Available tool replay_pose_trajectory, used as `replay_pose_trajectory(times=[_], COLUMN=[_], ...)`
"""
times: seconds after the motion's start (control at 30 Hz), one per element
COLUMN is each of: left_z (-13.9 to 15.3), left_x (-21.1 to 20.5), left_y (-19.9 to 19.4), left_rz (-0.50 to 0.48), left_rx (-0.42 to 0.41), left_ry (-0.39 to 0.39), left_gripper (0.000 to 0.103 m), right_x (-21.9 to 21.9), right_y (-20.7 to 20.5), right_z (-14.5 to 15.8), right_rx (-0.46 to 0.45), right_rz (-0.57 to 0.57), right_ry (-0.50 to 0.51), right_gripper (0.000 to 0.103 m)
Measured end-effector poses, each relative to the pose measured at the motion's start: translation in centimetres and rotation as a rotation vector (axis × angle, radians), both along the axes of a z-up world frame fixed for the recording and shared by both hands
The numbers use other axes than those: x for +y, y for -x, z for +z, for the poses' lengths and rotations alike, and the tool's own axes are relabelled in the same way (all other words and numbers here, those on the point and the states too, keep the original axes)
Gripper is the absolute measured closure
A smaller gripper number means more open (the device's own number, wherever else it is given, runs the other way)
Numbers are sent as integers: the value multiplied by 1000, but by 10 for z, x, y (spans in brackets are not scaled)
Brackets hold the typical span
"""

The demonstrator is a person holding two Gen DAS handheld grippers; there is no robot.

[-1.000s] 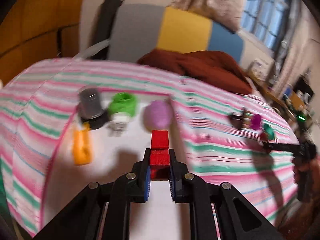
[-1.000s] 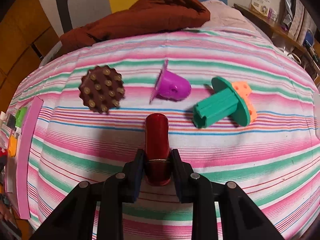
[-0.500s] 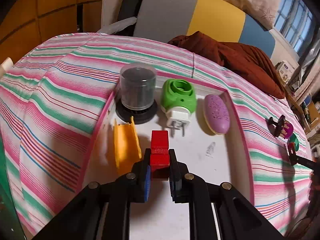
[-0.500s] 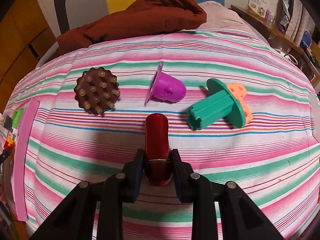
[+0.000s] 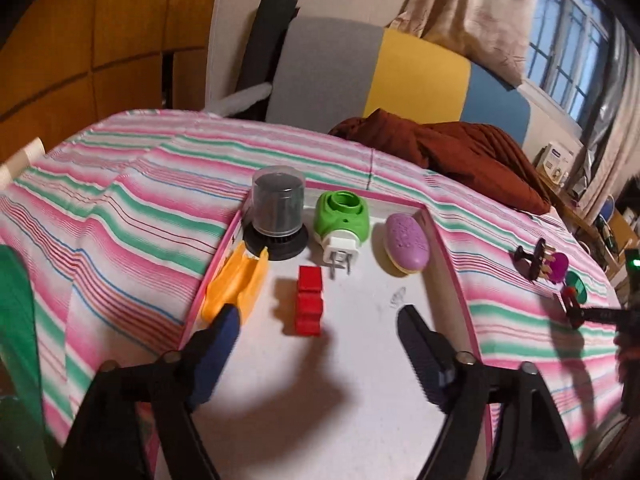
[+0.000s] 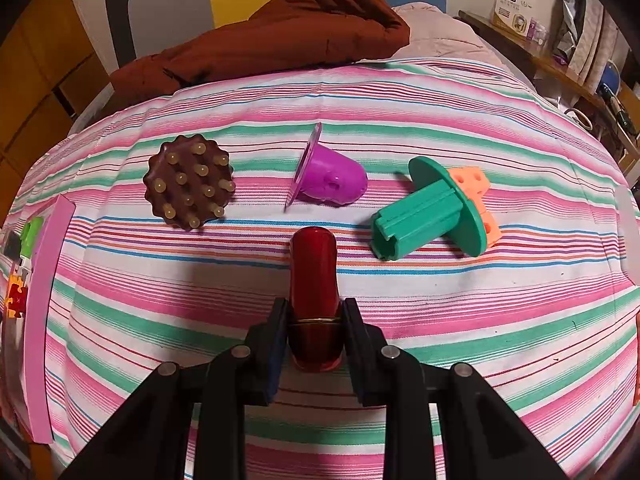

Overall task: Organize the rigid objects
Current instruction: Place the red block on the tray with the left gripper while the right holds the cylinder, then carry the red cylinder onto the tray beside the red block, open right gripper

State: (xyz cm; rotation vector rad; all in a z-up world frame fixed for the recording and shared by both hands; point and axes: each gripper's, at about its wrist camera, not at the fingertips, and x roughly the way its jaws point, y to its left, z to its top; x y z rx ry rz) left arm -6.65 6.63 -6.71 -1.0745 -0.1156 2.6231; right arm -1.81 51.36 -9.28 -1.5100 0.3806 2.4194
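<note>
Looking like matt plastic: red block (image 5: pixel 309 301), orange piece (image 5: pixel 236 286), green plug-in unit (image 5: pixel 341 216). Showing clear glossy plastic on dome (image 5: pixel 278 204) w/ black base. Appearing pebbled, matt: purple oval (image 5: pixel 407 243). Lying smooth & white w/ pink rim: tray (image 5: pixel 460 292). Reading as woven striped cloth: bedcover (image 6: pixel 440 120). Gleaming like lacquered metal or glossy plastic, w/ a thin gold band: red tube (image 6: pixel 314 280). Looking glossy: brown studded disc (image 6: pixel 188 184). Shining slightly, smooth plastic: purple cup (image 6: pixel 334 178), teal spool (image 6: pixel 424 216).

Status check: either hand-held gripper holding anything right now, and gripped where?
Right hand-held gripper is shut on the red cylinder, clamped at its near end by the gold band. Left hand-held gripper holds nothing; its jaws are opening, clear of the red block.
</note>
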Motion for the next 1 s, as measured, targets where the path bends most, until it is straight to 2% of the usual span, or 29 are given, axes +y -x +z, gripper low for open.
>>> replay_pose_trajectory(times=[0.2,0.6,0.87,1.0], left_z=[5,3,4,3], left_x=[3,9,1,-5], left_y=[-27,-40,-45,-50], left_rz=[-26,-58,-39,-34], left_rx=[71,68,74,75], left_ry=[38,49,56,55], left_gripper=[10,3,1,1], right_x=[-3,-41,-99,-142], right_y=[-2,-4,-7,-5], right_z=[5,17,16,23], right_rx=[33,99,107,117], right_rz=[6,109,204,291], right_ry=[27,63,148,143], right_gripper=[77,77,77,77])
